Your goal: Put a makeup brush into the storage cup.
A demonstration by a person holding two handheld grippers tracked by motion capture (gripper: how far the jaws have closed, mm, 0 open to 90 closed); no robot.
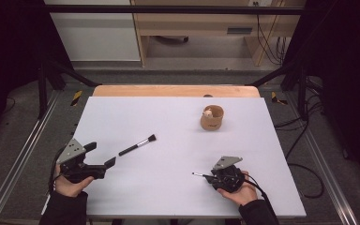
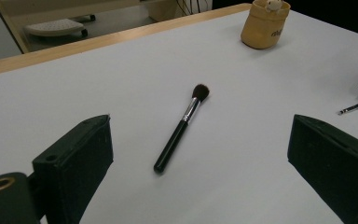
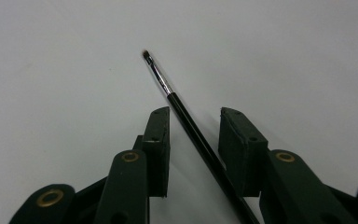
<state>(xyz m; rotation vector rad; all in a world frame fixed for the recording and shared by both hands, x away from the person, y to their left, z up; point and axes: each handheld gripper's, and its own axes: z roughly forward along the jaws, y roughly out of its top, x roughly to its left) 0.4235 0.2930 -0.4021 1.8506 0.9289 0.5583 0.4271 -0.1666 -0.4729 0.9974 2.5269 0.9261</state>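
Two grippers low over white table, two brushes

Left gripper (image 1: 104, 155) jaws wide apart, nothing between; big brush (image 1: 138, 145) lies just right of it; right gripper (image 3: 193, 128) jaws partly apart, thin brush (image 3: 198, 137) between them, unclamped; tan cup (image 1: 212, 117) far right

Left gripper (image 1: 104, 154) wide open, right gripper (image 3: 193, 135) half-closed (pads not quite pressing), both hands low.

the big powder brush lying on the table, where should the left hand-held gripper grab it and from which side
Grip the powder brush on its black handle, near the middle, clear of the soft bristle head and the silver ferrule. It lies flat and alone on the white table, handle end toward the left hand-held gripper, whose jaws already stand wide apart. Probably best to come down from above with the jaws across the handle.
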